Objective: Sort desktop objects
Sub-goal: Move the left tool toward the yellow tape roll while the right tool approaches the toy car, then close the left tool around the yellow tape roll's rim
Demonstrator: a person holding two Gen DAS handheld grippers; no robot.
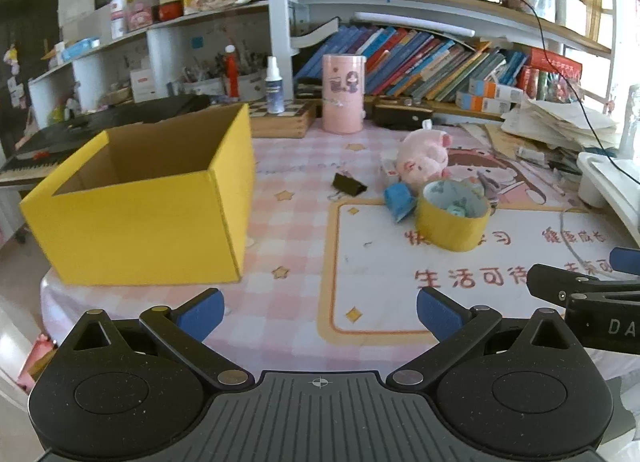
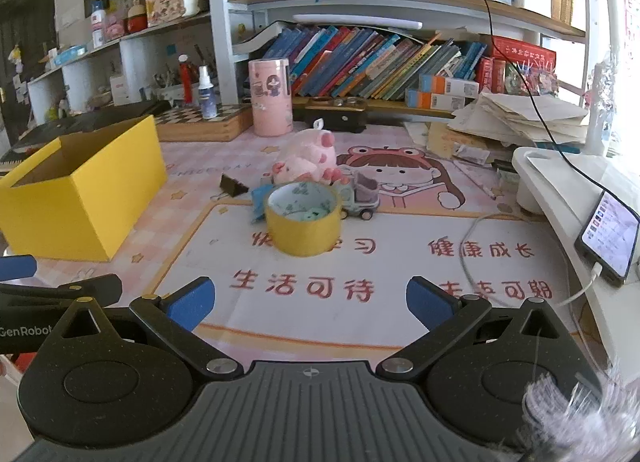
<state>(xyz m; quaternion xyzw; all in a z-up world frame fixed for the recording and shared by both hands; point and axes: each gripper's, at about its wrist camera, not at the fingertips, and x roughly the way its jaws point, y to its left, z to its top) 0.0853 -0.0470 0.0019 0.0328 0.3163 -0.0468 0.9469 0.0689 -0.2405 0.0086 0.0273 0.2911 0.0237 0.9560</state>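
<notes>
An open yellow box stands on the desk at the left; it also shows in the right wrist view. A cluster lies mid-desk: a yellow tape roll, a pink plush pig, a black binder clip, a blue item and a small toy truck. My left gripper is open and empty, near the desk's front edge. My right gripper is open and empty, in front of the tape roll.
A pink canister, a spray bottle and a chessboard box stand at the back under bookshelves. Paper stacks and a white stand with a charging phone are at the right. A cable crosses the mat.
</notes>
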